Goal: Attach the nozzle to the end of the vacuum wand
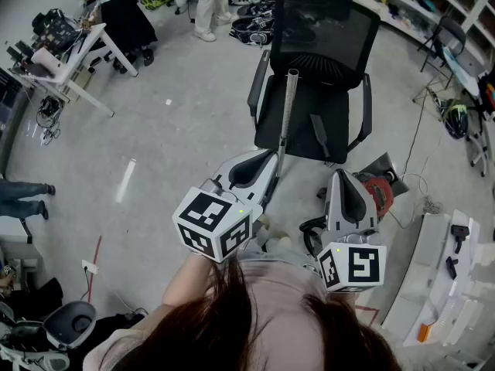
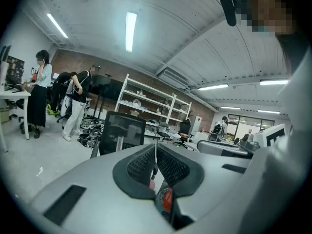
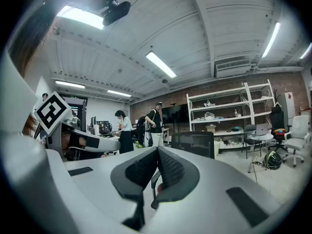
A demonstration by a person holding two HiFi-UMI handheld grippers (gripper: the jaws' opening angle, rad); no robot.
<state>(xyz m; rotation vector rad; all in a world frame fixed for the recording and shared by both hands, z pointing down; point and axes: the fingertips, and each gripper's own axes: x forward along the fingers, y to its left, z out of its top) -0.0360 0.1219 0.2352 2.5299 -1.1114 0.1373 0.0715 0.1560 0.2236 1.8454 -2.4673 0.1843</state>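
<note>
I hold my left gripper (image 1: pixel 267 159) and right gripper (image 1: pixel 341 178) pressed together, empty; the vacuum wand (image 1: pixel 288 114) leans on the chair (image 1: pixel 325 29) just ahead of the left.

steep overhead, level pair, shared chair (image 1: pixel 325 33)

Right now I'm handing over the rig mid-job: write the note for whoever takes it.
Left gripper: shut, empty.
Right gripper: shut, empty.
Things: the grey metal vacuum wand stands in front of the black mesh office chair, its top end bare and its lower end hidden behind the left gripper. A red-and-black vacuum body lies on the floor ahead of the right gripper. I can't pick out the nozzle in any view.
Done: nothing attached.
Left: find the nozzle, grip it, steady the wand, fit it on.
</note>
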